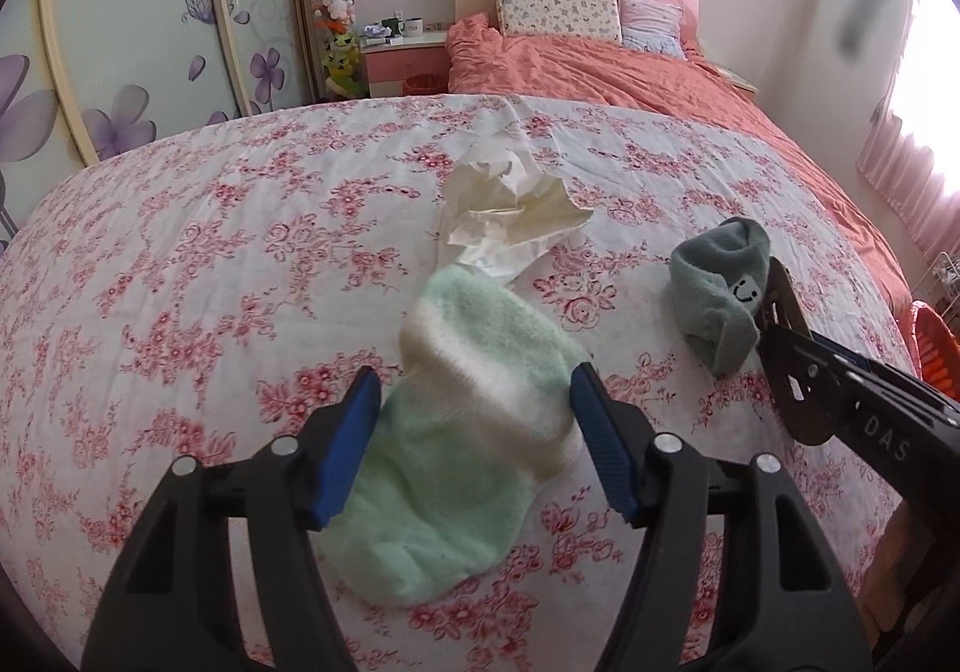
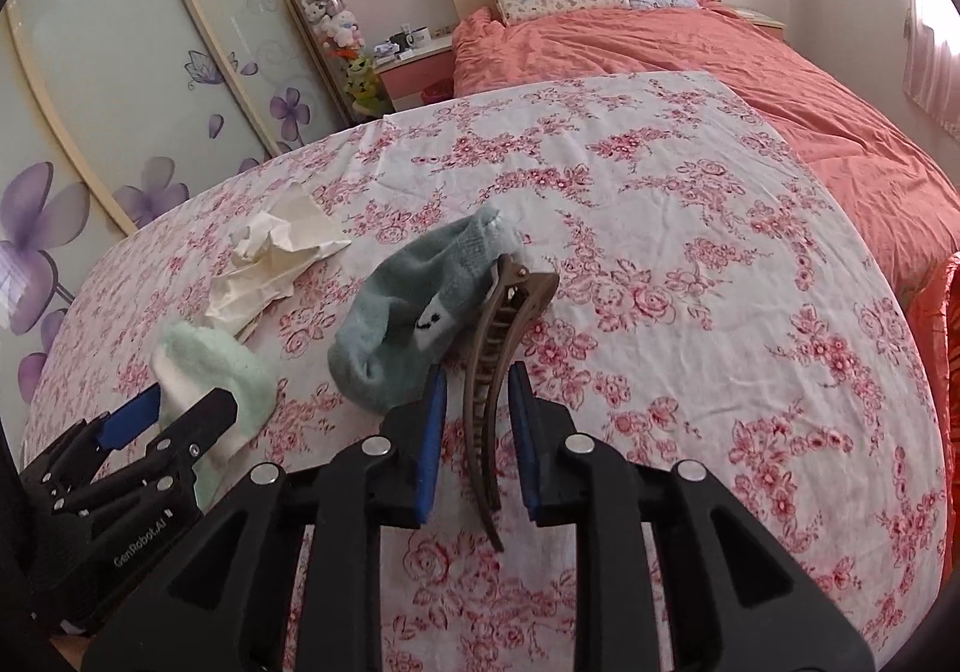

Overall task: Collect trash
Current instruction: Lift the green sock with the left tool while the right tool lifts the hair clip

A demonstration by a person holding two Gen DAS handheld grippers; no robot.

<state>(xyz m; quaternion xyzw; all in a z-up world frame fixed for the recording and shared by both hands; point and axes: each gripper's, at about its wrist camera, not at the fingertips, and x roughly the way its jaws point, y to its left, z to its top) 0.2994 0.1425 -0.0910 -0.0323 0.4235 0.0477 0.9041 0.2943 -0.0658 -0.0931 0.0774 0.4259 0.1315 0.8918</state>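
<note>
Straddling a mint-and-white sock [image 1: 462,432] on the floral bedsheet [image 1: 180,282], the left gripper [image 1: 474,438] has spread fingers; the right gripper [image 2: 477,432] has narrowly parted fingers flanking, not pinching, a brown hair clip [image 2: 498,360].

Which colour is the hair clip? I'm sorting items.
Brown hair clip, clearest in the right wrist view.

crumpled cream tissue [image 1: 510,219] lies loose on floral sheet [image 1: 180,252], touching pale green sock [image 1: 462,432].

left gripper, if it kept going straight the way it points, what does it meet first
Most likely the light green sock lying between the open fingers of the left gripper. The crumpled tissue lies farther along that line, though depth is hard to judge.
</note>
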